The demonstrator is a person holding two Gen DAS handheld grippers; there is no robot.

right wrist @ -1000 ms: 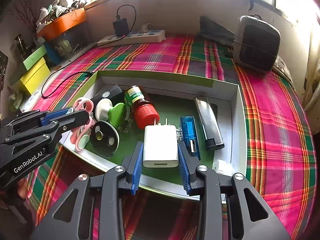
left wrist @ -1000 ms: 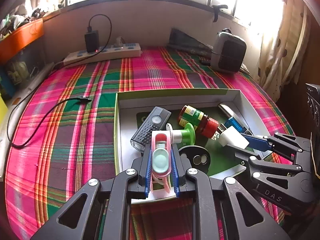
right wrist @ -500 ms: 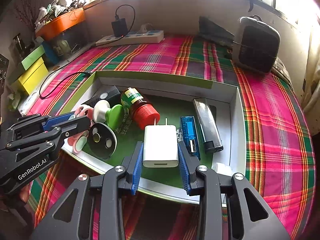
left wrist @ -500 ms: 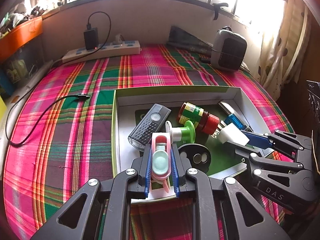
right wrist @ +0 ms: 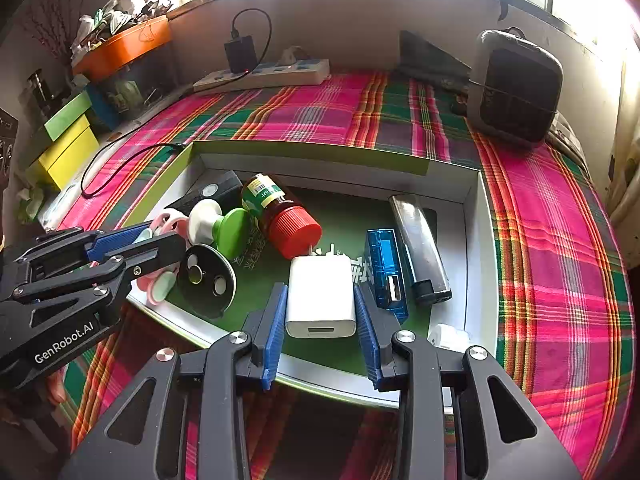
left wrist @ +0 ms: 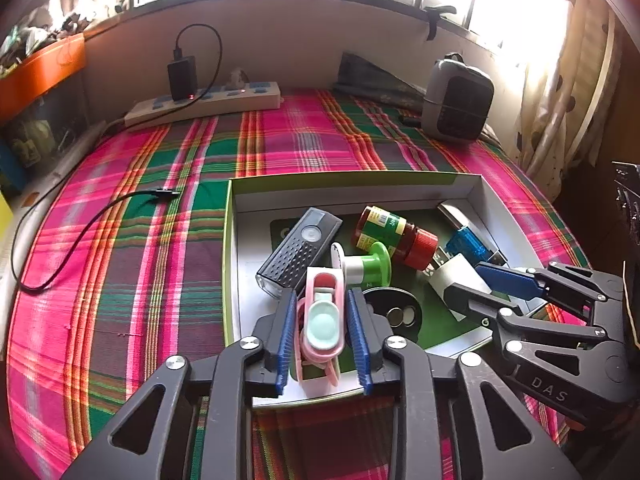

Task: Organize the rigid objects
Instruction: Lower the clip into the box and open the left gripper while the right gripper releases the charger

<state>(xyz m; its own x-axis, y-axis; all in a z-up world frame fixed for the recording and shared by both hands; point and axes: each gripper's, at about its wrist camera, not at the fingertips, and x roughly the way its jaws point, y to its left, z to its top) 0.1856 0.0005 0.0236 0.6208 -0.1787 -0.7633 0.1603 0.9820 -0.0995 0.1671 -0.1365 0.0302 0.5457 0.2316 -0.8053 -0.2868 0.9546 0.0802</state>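
- The left gripper point(left wrist: 322, 330) is seen with its jaws parted; they have just been opening, and a pink and mint clip point(left wrist: 323, 312) lies between the blue pads with a gap on each side, released at the near left corner of the box point(left wrist: 344, 178)
- The right gripper point(right wrist: 320, 312) is set about a white charger point(right wrist: 321, 296), which lies between the blue pads; narrow gaps appear at the sides, so a firm clamp cannot be told
- Just beside the clip, a black round disc point(left wrist: 396, 312) with two small metal spots is seen, and behind it a green and white spool point(left wrist: 366, 266) on its side
- A black perforated device point(left wrist: 300, 252) lies at an angle towards the box's left wall
- A brown bottle with a red cap point(right wrist: 282, 212) lies on its side near the middle, its cap close to the charger's prongs
- To the right of the charger a blue translucent USB device point(right wrist: 386, 268) is placed, with a silver and black lighter point(right wrist: 420, 248) just beside it
- The box rests on a pink and green plaid cloth point(left wrist: 120, 280)
- At the far edge a white power strip point(left wrist: 204, 104) with a black adapter plugged in is seen, and a grey and black heater point(right wrist: 516, 92) stands at the far right
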